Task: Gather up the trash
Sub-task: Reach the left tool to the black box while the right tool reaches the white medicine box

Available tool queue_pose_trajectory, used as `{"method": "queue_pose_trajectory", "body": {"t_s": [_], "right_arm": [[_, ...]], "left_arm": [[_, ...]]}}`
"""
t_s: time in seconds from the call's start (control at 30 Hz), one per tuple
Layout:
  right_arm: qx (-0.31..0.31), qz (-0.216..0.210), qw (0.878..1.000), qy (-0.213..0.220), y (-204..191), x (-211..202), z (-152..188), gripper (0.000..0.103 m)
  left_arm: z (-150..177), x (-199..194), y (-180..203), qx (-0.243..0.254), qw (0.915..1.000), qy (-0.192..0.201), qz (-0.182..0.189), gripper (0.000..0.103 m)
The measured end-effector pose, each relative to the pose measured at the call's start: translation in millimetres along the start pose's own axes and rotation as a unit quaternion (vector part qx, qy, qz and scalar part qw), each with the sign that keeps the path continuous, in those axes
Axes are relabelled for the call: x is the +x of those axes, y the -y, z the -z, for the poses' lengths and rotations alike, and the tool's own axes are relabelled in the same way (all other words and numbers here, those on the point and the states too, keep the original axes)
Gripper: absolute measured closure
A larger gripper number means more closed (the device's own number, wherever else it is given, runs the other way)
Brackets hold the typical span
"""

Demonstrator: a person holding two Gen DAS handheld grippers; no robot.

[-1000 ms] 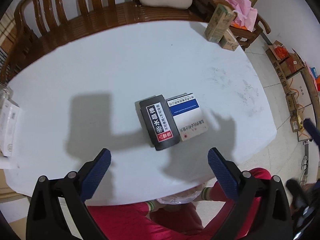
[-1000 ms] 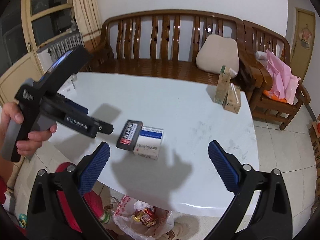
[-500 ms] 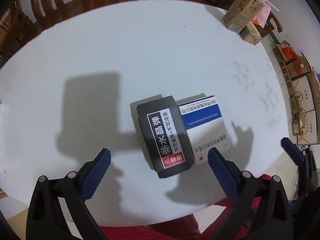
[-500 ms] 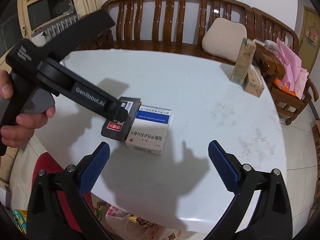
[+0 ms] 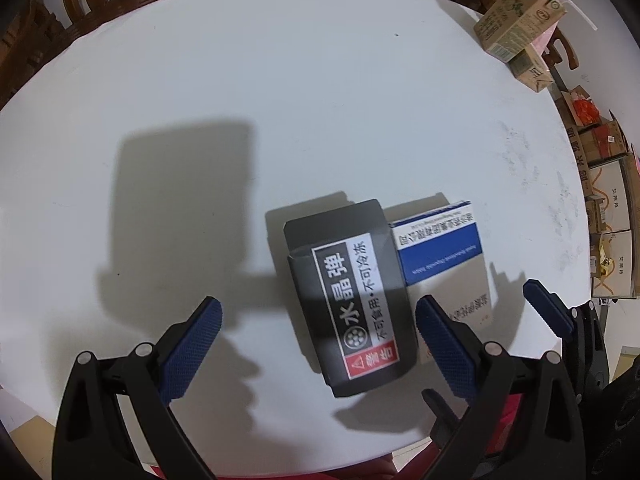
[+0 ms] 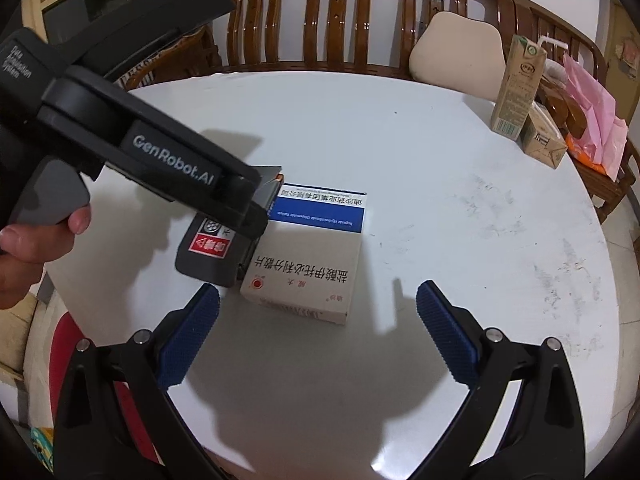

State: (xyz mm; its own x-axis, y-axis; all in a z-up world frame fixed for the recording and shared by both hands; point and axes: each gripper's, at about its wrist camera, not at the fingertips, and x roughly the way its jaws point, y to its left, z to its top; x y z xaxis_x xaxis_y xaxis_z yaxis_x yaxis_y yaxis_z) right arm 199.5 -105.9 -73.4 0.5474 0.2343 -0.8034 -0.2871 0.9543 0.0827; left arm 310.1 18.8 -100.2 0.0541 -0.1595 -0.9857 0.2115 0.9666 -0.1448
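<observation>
Two flat boxes lie side by side on the white round table (image 5: 280, 100). One is a black box (image 5: 352, 308) with a white label and a red warning patch. To its right lies a white box with a blue band (image 5: 444, 256). My left gripper (image 5: 318, 344) hangs open low over the black box, one finger on each side of its near end. My right gripper (image 6: 320, 334) is open just in front of the white box (image 6: 308, 264), holding nothing. In the right wrist view the left tool's black body (image 6: 140, 132) hides most of the black box (image 6: 208, 252).
Two beige drink cartons (image 6: 516, 88) stand and lie at the table's far right edge. A wooden bench (image 6: 360, 20) with a cream cushion (image 6: 456, 52) curves behind the table. Pink plastic (image 6: 592, 108) lies on a chair. A hand (image 6: 32, 248) grips the left tool. Cardboard boxes (image 5: 608, 200) sit on the floor.
Both grippers have come down and closer to the two boxes. The left gripper's fingers now stand on either side of the black box. Both stay open.
</observation>
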Motion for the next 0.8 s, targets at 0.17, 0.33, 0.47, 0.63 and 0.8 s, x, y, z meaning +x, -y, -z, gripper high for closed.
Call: {"method": "queue_pose_trajectory", "body": {"t_s": [0.17, 0.33, 0.47, 0.63, 0.8], "right_arm": [[0.009, 0.004, 1.0, -0.004, 3.4, 10.6, 0.6, 0.007], [0.016, 0.007, 1.0, -0.001, 2.9, 17.2, 2.3, 0.007], [0.024, 0.009, 1.0, 0.001, 5.7, 22.5, 2.5, 0.007], [0.02, 0.025, 0.999, 0.005, 4.6, 26.3, 3.0, 0.007], [0.02, 0.04, 0.999, 0.015, 2.6, 30.4, 2.2, 0.007]], "left_arm": [[0.8, 2.5, -3.3, -0.003, 0.9999, -0.004, 0.012, 0.008], [3.6, 0.8, -11.3, -0.005, 0.9998, -0.006, 0.019, 0.008], [3.7, 2.7, -18.9, -0.012, 0.9995, -0.009, 0.028, 0.008], [1.8, 8.5, -18.6, -0.005, 0.9997, -0.008, 0.021, 0.008], [0.8, 12.2, -6.6, 0.023, 0.9997, -0.005, -0.012, 0.009]]}}
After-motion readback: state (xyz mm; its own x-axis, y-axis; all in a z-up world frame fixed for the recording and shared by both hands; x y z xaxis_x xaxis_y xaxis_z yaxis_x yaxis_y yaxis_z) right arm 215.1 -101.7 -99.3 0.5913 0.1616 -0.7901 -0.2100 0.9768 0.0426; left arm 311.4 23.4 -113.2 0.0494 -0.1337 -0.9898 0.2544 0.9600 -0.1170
